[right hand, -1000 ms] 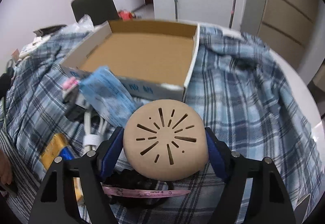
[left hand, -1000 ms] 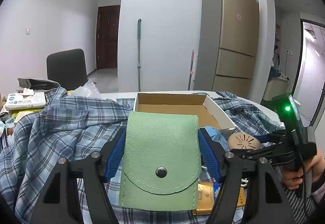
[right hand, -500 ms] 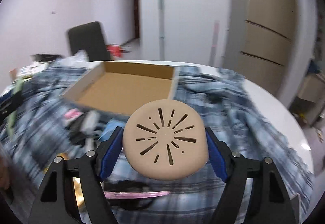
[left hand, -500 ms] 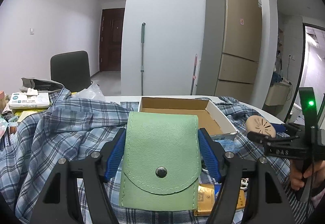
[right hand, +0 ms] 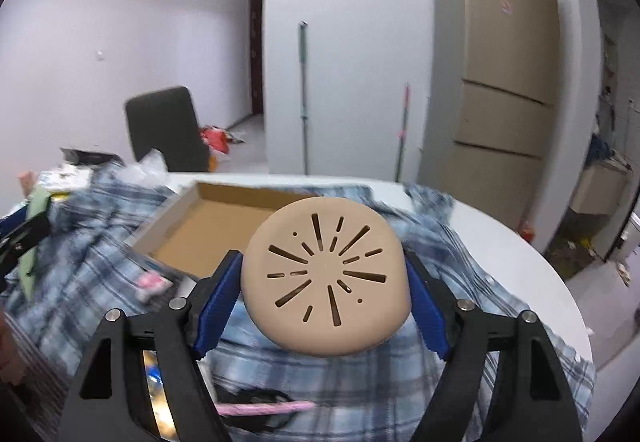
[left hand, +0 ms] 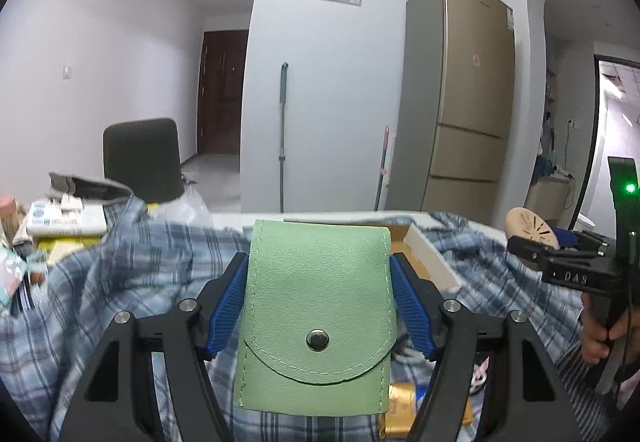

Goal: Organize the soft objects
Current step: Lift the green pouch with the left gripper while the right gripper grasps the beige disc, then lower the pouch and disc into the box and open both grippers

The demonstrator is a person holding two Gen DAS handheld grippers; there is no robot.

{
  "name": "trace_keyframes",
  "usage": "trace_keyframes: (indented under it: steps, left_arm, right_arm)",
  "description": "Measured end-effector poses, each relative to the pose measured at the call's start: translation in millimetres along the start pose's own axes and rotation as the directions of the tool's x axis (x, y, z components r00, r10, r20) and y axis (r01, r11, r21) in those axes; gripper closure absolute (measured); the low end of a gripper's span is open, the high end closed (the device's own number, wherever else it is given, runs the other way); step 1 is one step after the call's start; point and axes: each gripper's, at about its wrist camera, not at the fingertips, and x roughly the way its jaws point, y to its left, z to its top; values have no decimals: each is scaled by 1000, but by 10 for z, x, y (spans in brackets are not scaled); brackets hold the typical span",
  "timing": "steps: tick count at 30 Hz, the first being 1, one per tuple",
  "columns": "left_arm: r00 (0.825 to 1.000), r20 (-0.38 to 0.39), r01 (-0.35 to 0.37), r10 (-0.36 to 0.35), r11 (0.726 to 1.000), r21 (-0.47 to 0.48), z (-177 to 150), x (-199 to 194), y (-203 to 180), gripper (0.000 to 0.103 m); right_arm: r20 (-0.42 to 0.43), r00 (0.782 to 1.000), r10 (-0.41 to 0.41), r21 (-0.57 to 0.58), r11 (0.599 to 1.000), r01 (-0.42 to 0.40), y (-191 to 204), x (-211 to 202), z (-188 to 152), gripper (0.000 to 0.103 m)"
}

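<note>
- Pouch (left hand: 318, 316): green, snap-flap, clamped between the blue pads of the left gripper (left hand: 319, 306) and held in the air above the shirt (left hand: 120, 282). Long axis runs upright in the left wrist view; the flap with its snap sits at the near, lower end and the fold at the far, upper end, towards the box (left hand: 424, 254).
- Pad (right hand: 326, 276): tan, round, slotted, squeezed between the fingers of the right gripper (right hand: 324, 282), also held off the table. Its slotted face is turned to the camera; being round, it has no clear long axis.
- Both grippers are closed on their loads, and neither shows a gap at the contact.
- Box (right hand: 208, 217): open cardboard tray lying on the shirt, beyond both held items. Its visible floor is bare; the part hidden behind the pad cannot be checked.
- Progress, as judged: both items are picked up and carried, none is placed. The task reads as early. Setting both into the box is the likely remaining work.
- Loose items lie on the shirt near the grippers: a gold packet (left hand: 400, 410), a pink item (right hand: 150, 284), a pink strip (right hand: 264, 408). Whether they belong to the task cannot be told.
- Table (right hand: 520, 262): white and round; its right edge is uncovered beside the shirt.
</note>
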Motion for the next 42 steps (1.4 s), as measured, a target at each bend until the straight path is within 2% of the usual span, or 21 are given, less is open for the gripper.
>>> trace_keyframes:
  steps: [6,9,12,17,22,27,31,36,42]
  left_arm:
    - [995,98,-7,1,998,55,411,11,-48,31]
    - [991,123,54,-58,998,38,543,134,-23,31]
    - [991,106,76,-82,996,52,619,352,-70,31]
    - [997,51,56,-59,997,57,598,814,-107,31]
    - [996,-63,63,-60,997,37,461,1295,-16,31]
    - [976,-212,57,-44,997,57,231,1697,23,31]
    - [956,-287,87,-60,993,81,123,1865,-23,31]
    - [945,-320,92,-70,994,53,74,1959,9,31]
    - [948,-305,104,-92,994,25,93,1955,66,31]
  right_arm:
    - [129,991,23,-63,998,-15,352,-57,320,25]
    - [142,989,35,-36,999,-30,419,79,456,25]
    - [144,989,26,-38,999,-21,481,255,558,25]
    - [137,991,-5,-52,999,12,534,588,547,24]
    - [60,998,9,-33,999,-7,478,941,371,24]
    - [-59,996,62,-40,997,-64,465,1271,214,24]
    - [-139,985,97,-35,994,-103,471,1453,114,24]
    - [-237,963,129,11,991,-130,444,1623,8,24]
    - [-245,959,141,11,990,-143,453,1653,-26,23]
